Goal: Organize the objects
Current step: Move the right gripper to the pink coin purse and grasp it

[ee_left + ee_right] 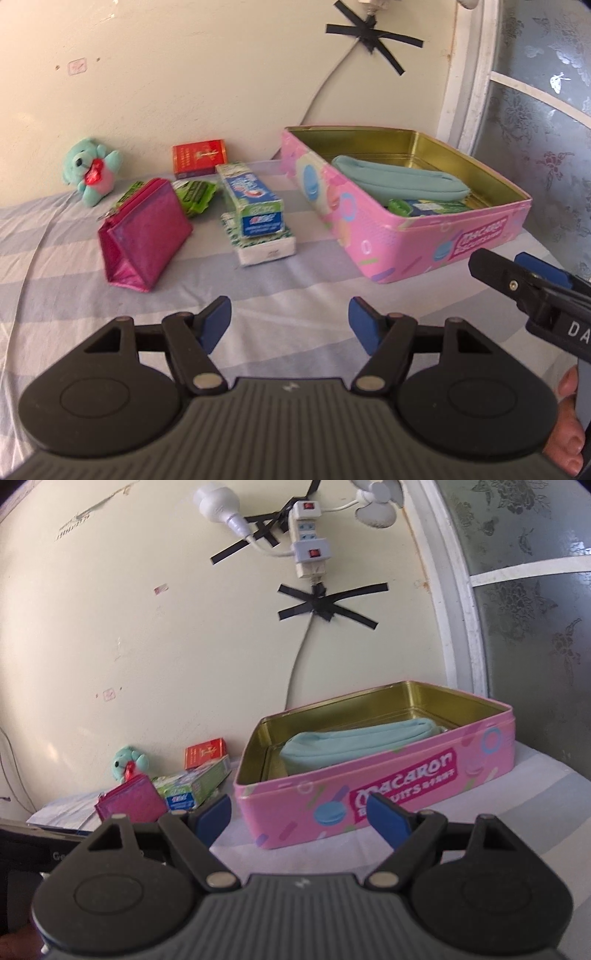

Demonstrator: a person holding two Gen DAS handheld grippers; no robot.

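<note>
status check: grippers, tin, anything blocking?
Left gripper and right gripper open, fingers empty. Pink macaron tin lidless, teal pouch inside. Magenta pouch, toothpaste box, teddy still outside. Path unobstructed.

Striped bed sheet [314, 295], bearing pink tin [406, 236], magenta pouch [144, 236], toothpaste box [255, 206] atop white packet [266, 253], red box [199, 157], teal plush bear [92, 170], green packets [195, 195]

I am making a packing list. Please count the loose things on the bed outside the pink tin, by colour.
Pink: 1, pouch
Red: 1, box
Teal: 1, plush bear
Green: 2, toothpaste box, packet
White: 1, pack under the toothpaste box
Total: 6
</note>
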